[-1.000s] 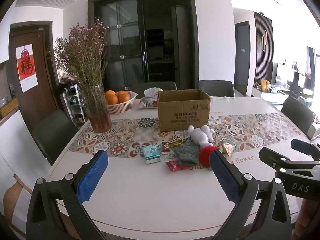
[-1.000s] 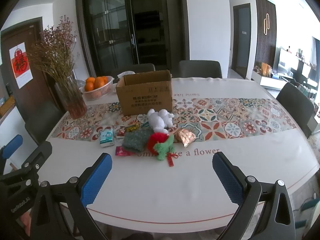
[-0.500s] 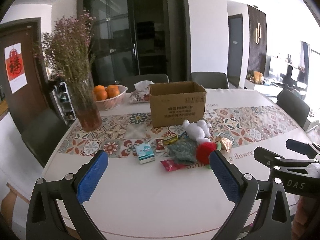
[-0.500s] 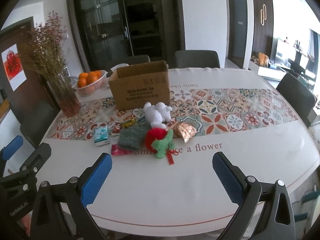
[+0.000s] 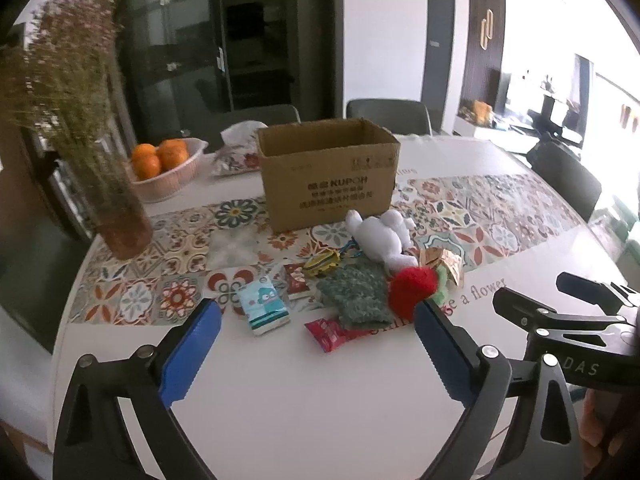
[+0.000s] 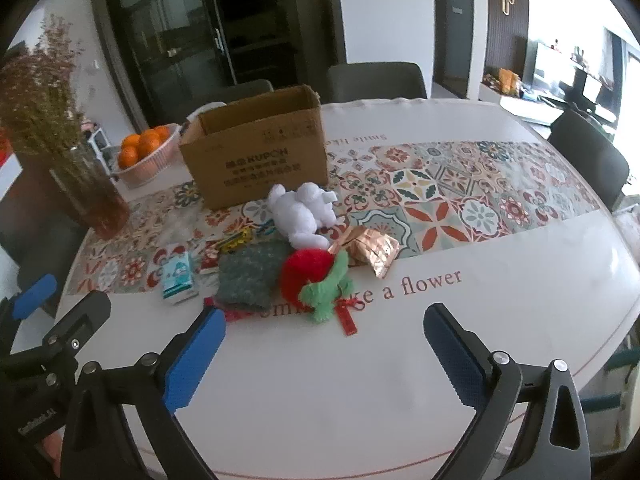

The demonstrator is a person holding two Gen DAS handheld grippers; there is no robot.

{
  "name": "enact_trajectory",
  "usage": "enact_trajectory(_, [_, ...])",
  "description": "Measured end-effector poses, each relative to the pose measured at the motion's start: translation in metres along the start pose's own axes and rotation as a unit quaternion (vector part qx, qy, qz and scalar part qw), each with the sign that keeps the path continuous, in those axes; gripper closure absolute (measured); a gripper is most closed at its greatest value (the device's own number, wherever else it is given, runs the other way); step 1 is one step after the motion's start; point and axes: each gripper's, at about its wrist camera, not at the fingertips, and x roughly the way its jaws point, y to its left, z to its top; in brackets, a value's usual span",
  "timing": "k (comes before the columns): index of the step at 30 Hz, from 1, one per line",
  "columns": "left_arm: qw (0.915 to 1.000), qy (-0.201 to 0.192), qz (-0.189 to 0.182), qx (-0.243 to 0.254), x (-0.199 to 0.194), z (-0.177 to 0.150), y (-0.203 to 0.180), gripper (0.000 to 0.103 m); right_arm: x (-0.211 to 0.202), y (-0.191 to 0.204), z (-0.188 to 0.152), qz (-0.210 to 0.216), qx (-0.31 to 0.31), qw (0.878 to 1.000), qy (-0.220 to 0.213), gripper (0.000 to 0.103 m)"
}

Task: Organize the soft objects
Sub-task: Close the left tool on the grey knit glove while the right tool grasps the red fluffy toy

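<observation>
Your left gripper (image 5: 316,354) and right gripper (image 6: 322,354): jaws wide, empty | closer to the pile than a second ago | soft toys (image 6: 304,216) frame centre, before cardboard box (image 6: 256,152) | pick imminent, nothing sorted.

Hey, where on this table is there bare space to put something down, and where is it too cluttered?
Free: the white strip of table between both open grippers and the pile, and the right stretch past the copper wrapper. Crowded: in front of the cardboard box, where the white plush, red-and-green plush, green knit piece and tissue pack bunch together.
</observation>
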Motion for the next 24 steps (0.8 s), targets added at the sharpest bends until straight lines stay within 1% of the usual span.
enact_trajectory(4, [0.9988, 0.035, -0.033, -0.001, 0.028, 0.005, 0.009, 0.008, 0.015, 0.006, 0.004, -0.011, 0.011, 1.000, 0.004, 0.004])
enact_trajectory(5, [0.9982, 0.044, -0.041, -0.003, 0.034, 0.005, 0.010, 0.009, 0.019, 0.007, 0.005, -0.013, 0.012, 1.000, 0.004, 0.005])
enact_trajectory(11, [0.9932, 0.088, -0.076, -0.002, 0.070, 0.006, 0.012, 0.013, 0.048, 0.011, 0.010, -0.017, 0.015, 0.999, 0.028, 0.009])
enact_trajectory(12, [0.9919, 0.096, -0.083, -0.003, 0.075, 0.006, 0.013, 0.015, 0.053, 0.011, 0.011, -0.014, 0.016, 0.999, 0.033, 0.009])
enact_trajectory(17, [0.9880, 0.126, -0.089, -0.003, 0.100, 0.009, 0.012, 0.021, 0.079, 0.009, 0.017, 0.001, 0.019, 0.998, 0.059, 0.013])
enact_trajectory(20, [0.9860, 0.139, -0.092, 0.001, 0.113, 0.011, 0.010, 0.022, 0.093, 0.008, 0.017, 0.013, 0.021, 0.997, 0.072, 0.013])
enact_trajectory(22, [0.9850, 0.146, -0.092, 0.002, 0.122, 0.011, 0.010, 0.022, 0.103, 0.008, 0.017, 0.016, 0.020, 0.996, 0.081, 0.014])
enact_trajectory(24, [0.9838, 0.153, -0.095, 0.004, 0.132, 0.011, 0.009, 0.026, 0.113, 0.007, 0.016, 0.016, 0.020, 0.996, 0.090, 0.015])
